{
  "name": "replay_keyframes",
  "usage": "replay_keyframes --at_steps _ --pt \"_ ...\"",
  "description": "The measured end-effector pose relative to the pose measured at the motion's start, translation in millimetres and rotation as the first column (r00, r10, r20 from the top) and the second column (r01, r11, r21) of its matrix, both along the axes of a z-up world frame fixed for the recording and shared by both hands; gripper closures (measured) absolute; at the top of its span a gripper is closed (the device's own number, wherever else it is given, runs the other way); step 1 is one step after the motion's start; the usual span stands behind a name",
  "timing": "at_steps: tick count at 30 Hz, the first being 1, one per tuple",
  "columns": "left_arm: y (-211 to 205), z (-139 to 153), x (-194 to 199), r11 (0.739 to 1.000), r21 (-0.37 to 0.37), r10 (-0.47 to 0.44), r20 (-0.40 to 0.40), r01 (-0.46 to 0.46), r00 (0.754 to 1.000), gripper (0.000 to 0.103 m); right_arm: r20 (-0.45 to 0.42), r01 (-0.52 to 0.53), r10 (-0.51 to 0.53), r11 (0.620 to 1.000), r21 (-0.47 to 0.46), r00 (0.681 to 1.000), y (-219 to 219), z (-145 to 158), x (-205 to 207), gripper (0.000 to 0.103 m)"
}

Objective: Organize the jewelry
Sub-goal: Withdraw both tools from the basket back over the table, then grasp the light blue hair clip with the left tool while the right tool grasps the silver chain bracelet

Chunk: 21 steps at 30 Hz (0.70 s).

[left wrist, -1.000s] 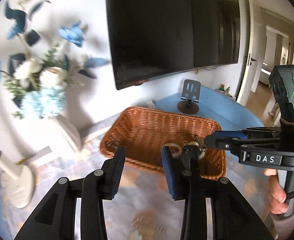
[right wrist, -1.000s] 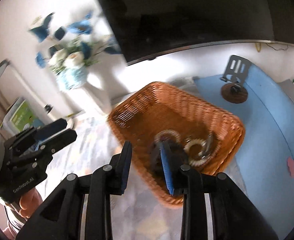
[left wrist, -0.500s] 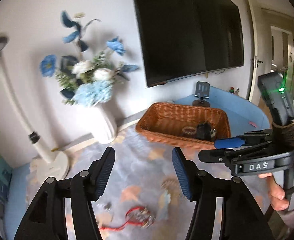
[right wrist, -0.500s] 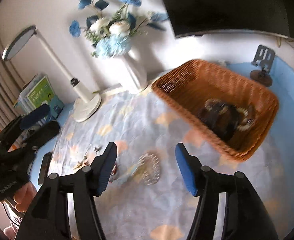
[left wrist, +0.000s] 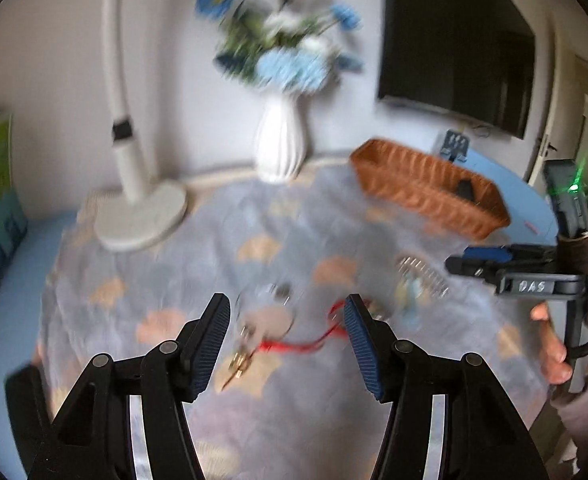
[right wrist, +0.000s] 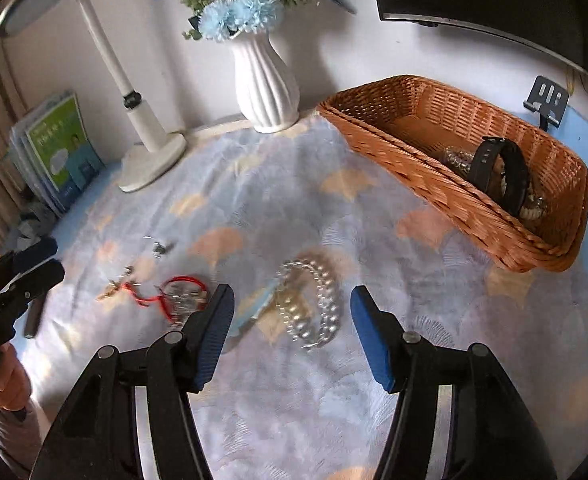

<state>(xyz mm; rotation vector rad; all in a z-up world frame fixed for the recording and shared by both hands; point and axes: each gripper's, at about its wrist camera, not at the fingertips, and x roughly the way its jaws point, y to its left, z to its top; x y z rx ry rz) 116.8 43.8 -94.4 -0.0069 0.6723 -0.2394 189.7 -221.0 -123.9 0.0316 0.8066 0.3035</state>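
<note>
A wicker basket stands at the back right of the table and holds a black watch and several bracelets. On the patterned cloth lie a silver chain bracelet, a red cord bracelet and small gold pieces. My right gripper is open and empty just above the silver bracelet. My left gripper is open and empty above the red cord. The basket also shows in the left wrist view, where the picture is blurred.
A white vase of blue and white flowers and a white desk lamp stand at the back. Books lean at the left edge. A phone stand sits behind the basket. A dark screen hangs on the wall.
Both grippers have pulled back from the basket to the loose jewelry on the cloth and have opened wider. The black watch now lies in the basket.
</note>
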Motion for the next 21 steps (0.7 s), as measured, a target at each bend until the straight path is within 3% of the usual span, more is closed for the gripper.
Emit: replay_keyframes --at_steps 3,11,17,20,21 --pt "19.0 -18.6 4.6 0.999 -0.040 0.032 -0.046 -0.034 0.998 0.042 0.080 0.040 -0.033 0.996 -0.079 0.996 0.4 -8.3 -1.2 0.040" --pt "42.8 -43.8 10.4 0.994 -0.093 0.035 -0.128 -0.047 0.991 0.042 0.036 0.056 -0.053 0.996 -0.076 0.998 -4.6 -18.4 9.7 0.047" --pt "-7.3 -36.0 12.9 0.983 -0.135 -0.140 -0.138 0.121 0.981 0.042 -0.042 0.030 -0.031 0.999 -0.035 0.999 -8.3 -24.8 18.0 0.060" --pt "-47.7 -37.1 15.4 0.960 -0.170 -0.248 -0.163 0.220 0.955 0.045 -0.075 0.005 -0.008 0.999 -0.049 0.997 -2.6 -28.3 23.3 0.064" --pt "-60.2 -40.2 17.6 0.954 -0.176 -0.275 -0.185 0.244 0.943 0.051 -0.093 -0.007 0.000 0.998 -0.069 0.996 0.8 -31.2 26.4 0.066"
